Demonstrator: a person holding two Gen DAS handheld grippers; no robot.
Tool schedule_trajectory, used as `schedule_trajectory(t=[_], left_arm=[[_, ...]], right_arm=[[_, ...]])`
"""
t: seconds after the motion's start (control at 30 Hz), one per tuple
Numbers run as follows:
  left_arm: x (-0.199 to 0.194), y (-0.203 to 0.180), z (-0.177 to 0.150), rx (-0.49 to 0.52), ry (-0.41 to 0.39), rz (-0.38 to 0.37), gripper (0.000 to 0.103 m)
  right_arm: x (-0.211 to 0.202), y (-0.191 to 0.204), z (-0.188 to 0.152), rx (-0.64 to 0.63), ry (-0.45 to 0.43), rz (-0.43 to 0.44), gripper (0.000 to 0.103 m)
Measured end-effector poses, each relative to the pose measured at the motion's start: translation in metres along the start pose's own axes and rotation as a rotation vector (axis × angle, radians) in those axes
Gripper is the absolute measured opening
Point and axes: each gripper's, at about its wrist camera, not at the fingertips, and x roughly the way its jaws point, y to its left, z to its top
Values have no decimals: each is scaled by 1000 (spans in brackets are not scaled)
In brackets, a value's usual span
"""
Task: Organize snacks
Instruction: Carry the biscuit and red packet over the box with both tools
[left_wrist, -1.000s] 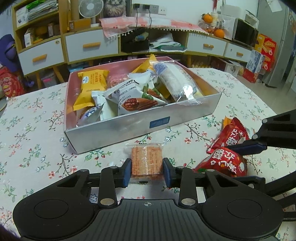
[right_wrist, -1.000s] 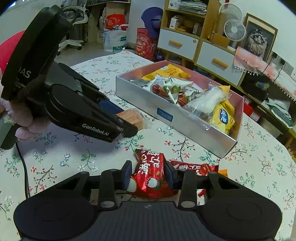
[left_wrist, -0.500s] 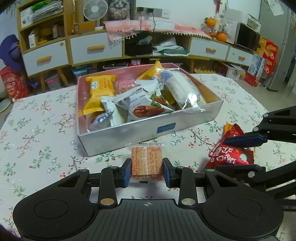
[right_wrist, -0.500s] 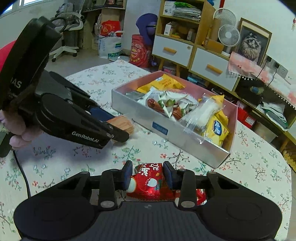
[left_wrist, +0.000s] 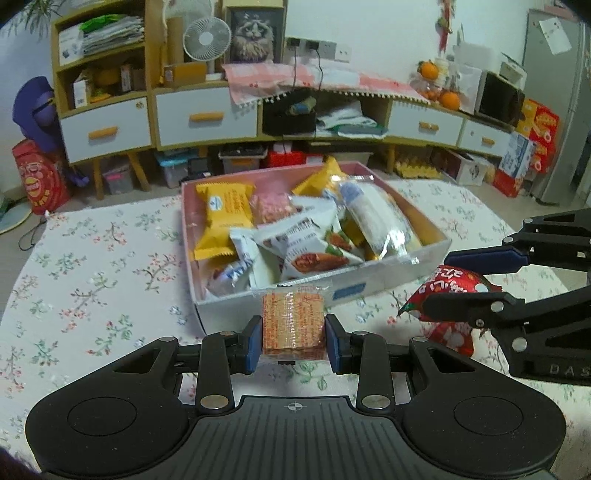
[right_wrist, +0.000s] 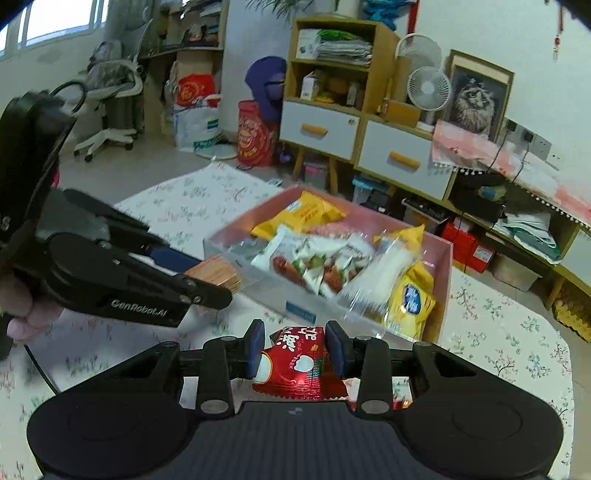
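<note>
Left wrist | cracker pack (left_wrist: 293, 320) clamped in left gripper (left_wrist: 293, 344)

Both held snack packets (left_wrist: 293, 320) (right_wrist: 300, 363) have risen off the table.

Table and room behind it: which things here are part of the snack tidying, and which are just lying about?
Part of the job:
- orange wafer pack, held in the left gripper
- red snack packet, held in the right gripper
- snack box, already holding packets

Just lying about:
- desk fan
- cat picture
- oranges
- drawers
</note>
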Motion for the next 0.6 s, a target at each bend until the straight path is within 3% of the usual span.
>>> schedule_trajectory(t=[0.47, 0.5, 0.6], left_arm=[[14, 25, 29, -98, -51, 53, 32], [16, 26, 31, -107, -53, 57, 32], [24, 30, 34, -122, -55, 75, 32]], right_arm=[[18, -18, 37, 170, -107, -70, 4], [21, -20, 39, 188, -112, -70, 0], [30, -28, 42, 256, -110, -74, 0]])
